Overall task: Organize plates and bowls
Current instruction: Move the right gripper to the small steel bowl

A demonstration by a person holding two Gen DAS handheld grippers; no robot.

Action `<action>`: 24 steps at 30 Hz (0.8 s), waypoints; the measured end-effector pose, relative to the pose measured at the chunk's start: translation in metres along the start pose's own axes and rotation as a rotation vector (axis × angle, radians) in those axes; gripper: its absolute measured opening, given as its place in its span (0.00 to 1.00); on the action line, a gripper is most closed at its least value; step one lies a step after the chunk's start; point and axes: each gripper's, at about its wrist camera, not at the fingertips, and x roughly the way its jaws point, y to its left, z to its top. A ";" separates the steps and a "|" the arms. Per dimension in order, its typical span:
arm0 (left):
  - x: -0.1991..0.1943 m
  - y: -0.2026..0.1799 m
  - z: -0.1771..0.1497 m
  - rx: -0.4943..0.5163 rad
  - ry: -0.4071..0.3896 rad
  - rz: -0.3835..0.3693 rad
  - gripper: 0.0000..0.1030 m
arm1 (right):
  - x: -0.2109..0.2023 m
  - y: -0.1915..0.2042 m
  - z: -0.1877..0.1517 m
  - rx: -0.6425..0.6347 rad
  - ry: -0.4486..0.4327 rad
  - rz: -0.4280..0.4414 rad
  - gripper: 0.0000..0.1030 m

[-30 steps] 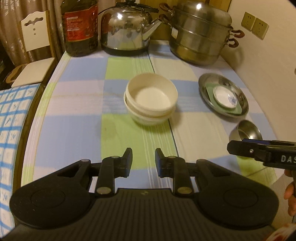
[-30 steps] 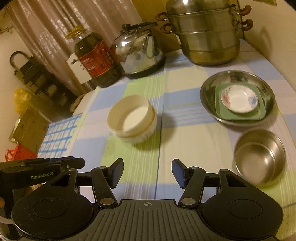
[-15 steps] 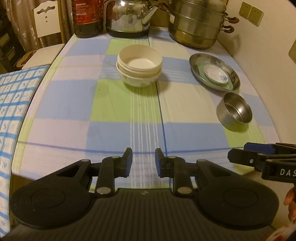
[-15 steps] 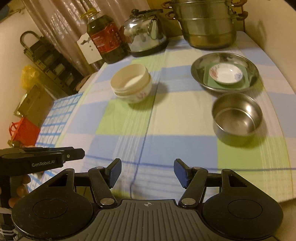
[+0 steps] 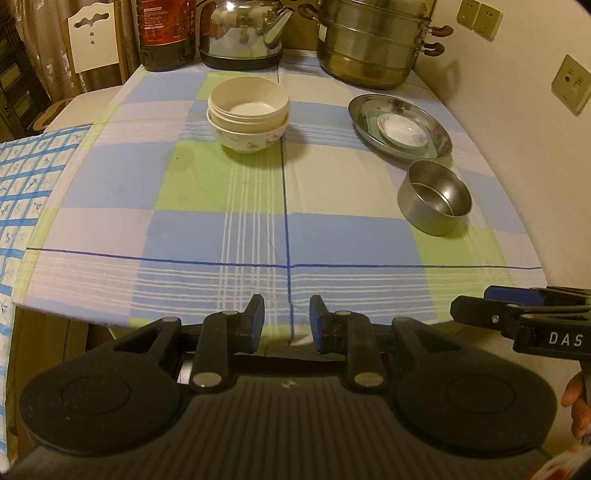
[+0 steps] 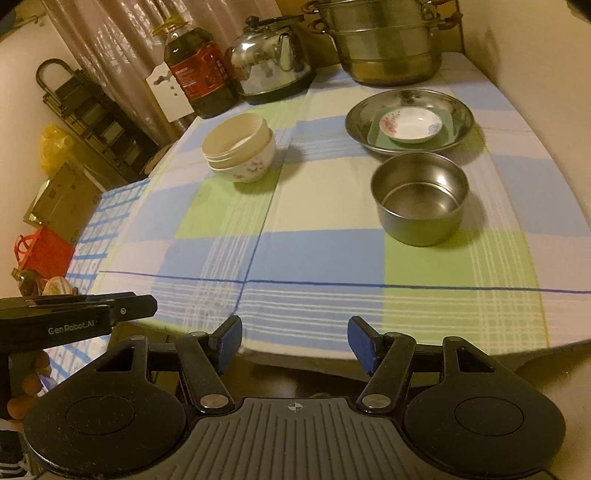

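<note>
Stacked cream bowls [image 5: 248,114] [image 6: 239,151] stand mid-table on the checked cloth. A steel plate [image 5: 439,134] [image 6: 461,118] at the right holds a green square dish and a small white floral saucer [image 5: 402,129] [image 6: 410,124]. A small steel bowl [image 5: 435,196] [image 6: 420,197] stands in front of the plate. My left gripper [image 5: 287,322] is open and empty at the table's near edge. My right gripper [image 6: 294,343] is open and empty, also at the near edge, to the right of the left one.
A steel steamer pot [image 5: 369,40], a kettle [image 5: 243,31] and an oil bottle [image 5: 166,33] line the back edge. A wall runs along the right. A white chair [image 5: 92,37] and a blue checked cloth [image 5: 22,192] are on the left.
Both grippers have pulled back from the dishes toward the table's near edge, staying open. The bowls and plates have not moved.
</note>
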 end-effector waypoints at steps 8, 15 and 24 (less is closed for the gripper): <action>-0.004 -0.013 -0.008 -0.003 -0.002 0.000 0.22 | -0.009 -0.012 -0.007 0.001 -0.002 -0.011 0.62; -0.003 -0.028 -0.011 0.013 -0.001 -0.013 0.22 | -0.014 -0.022 -0.010 0.001 -0.002 -0.041 0.62; 0.012 -0.044 0.005 0.066 0.000 -0.053 0.22 | -0.010 -0.038 -0.002 0.025 -0.006 -0.081 0.62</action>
